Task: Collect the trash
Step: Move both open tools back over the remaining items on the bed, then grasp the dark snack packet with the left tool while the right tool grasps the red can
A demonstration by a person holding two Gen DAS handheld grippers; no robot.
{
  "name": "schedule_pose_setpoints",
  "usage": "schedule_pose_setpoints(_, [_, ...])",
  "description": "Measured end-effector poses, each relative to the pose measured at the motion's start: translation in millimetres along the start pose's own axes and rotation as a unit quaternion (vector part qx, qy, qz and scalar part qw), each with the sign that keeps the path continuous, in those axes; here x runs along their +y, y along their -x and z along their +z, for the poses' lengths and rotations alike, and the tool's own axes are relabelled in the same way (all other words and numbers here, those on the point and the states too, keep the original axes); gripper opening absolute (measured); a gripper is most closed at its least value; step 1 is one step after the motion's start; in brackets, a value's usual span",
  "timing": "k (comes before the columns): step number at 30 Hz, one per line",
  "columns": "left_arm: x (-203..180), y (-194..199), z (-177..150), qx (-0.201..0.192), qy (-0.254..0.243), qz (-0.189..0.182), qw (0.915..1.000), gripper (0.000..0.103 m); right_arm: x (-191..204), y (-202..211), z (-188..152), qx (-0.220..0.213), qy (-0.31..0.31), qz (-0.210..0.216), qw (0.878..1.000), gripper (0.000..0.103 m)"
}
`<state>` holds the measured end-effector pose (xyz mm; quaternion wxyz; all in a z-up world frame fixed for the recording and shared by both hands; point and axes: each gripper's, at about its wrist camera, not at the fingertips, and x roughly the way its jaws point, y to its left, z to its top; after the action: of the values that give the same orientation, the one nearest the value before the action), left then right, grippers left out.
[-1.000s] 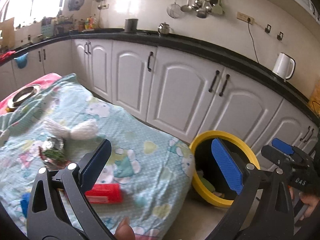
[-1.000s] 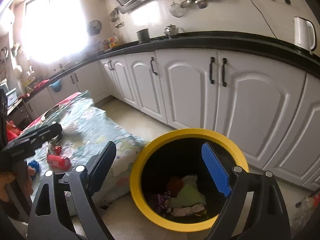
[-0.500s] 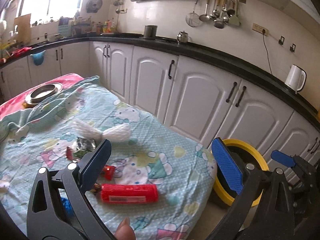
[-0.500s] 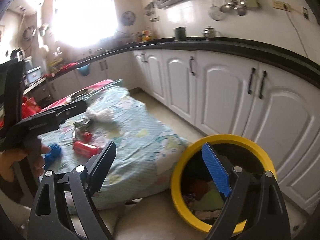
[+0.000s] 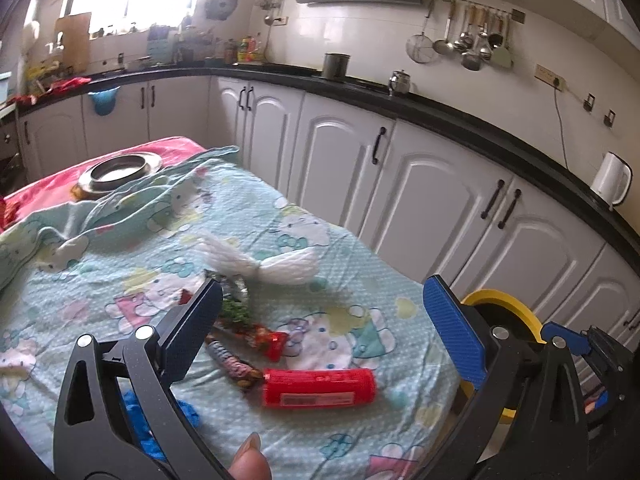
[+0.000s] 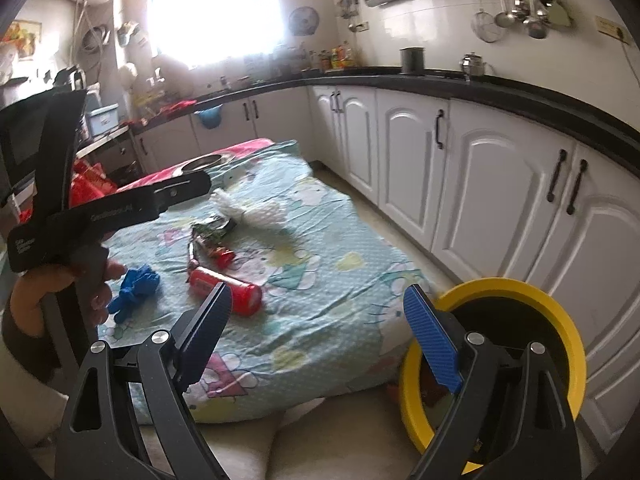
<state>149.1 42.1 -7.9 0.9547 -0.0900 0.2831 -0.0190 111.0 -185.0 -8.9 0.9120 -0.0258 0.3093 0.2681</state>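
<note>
Trash: five pcs seen spread on the cartoon-print sheet (image 5: 120, 264); none held at this moment.
Red roll (image 5: 319, 387): lies nearest the cameras, centre of the left wrist view, between the two left jaws.
Wrappers (image 5: 250, 330): a crumpled foil-and-red cluster, just beyond the roll.
White wad (image 5: 276, 266): farther back on the sheet, apart from the wrappers.
Blue glove (image 6: 134, 292): near left corner of the sheet, close beside the hand (image 6: 60, 280) that carries the left tool.
Bin (image 6: 560, 320): yellow-rimmed, dark inside, on the floor at the right end of the sheet, against the white cabinets (image 5: 420, 200).
Change: both views have been swung leftward within a sec. The bin, centred in the right wrist view a sec ago, is now pushed to the lower right; the litter, earlier at the left edge, is now framed centre.
Left gripper (image 5: 320, 328): jaws spread wide, nothing between the pads.
Right gripper (image 6: 318, 328): likewise wide apart and empty, over the sheet's near edge.
Meaning: a return swing from bin to sheet is judged under way; the next pickup is not yet begun, and the red roll looks the likeliest target.
</note>
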Motion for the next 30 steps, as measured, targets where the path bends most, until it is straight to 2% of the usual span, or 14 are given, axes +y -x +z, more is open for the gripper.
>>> schedule_pose_setpoints(6, [24.6,-1.8,1.2,0.002,0.021,0.014,0.9997,0.092,18.6,-18.1,6.5,0.013,0.033,0.024,0.999,0.085])
schedule_pose_setpoints(14, [57.5,-8.2,-0.8,0.019,0.047,0.026,0.9984,0.091,47.7,-55.9,10.6,0.053,0.095,0.062,0.992,0.085])
schedule_pose_setpoints(17, [67.5,-15.6,-3.1,0.036,0.052,0.027,0.9977,0.080,55.9,-71.6,10.6,0.065,0.105,0.082,0.989,0.085])
schedule_pose_setpoints(19, [73.8,-22.2,-4.5,0.050,0.062,0.017,0.9967,0.071,59.0,-81.7,11.1,0.072,0.108,0.086,0.988,0.085])
schedule_pose_setpoints(25, [83.8,-41.7,-9.2,0.086,0.084,-0.006,0.9927,0.052,65.5,-111.8,10.5,0.098,0.122,0.107,0.982,0.085])
schedule_pose_setpoints(30, [91.5,-54.3,-11.4,0.105,0.107,-0.016,0.9886,0.045,68.5,-129.3,8.8,0.113,0.140,0.121,0.976,0.085])
